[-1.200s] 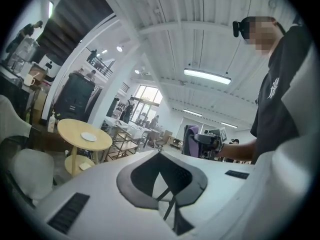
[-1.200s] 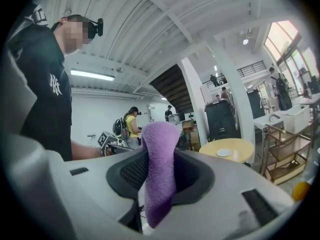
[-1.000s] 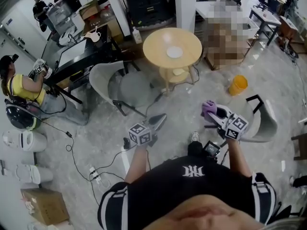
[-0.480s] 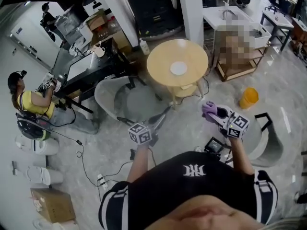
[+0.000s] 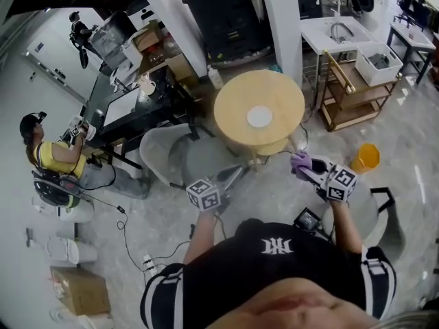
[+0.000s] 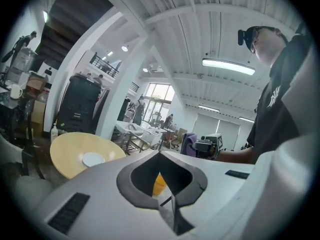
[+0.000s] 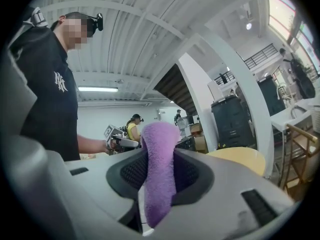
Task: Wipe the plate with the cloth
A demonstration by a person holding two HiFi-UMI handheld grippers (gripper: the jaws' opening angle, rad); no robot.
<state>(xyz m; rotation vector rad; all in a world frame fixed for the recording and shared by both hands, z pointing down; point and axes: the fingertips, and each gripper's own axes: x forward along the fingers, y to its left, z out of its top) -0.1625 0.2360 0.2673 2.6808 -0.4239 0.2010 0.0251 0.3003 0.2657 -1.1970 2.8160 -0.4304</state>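
Right gripper [image 5: 306, 168] is clamped on the purple cloth [image 7: 159, 174], which stands up between its jaws. Left gripper [image 5: 232, 175] is clenched, with nothing between its jaws. Both are held in the air in front of the person, well apart. 1 white plate [image 5: 260, 116] lies near the centre of the round wooden table [image 5: 233, 101], ahead of both grippers and touched by neither.
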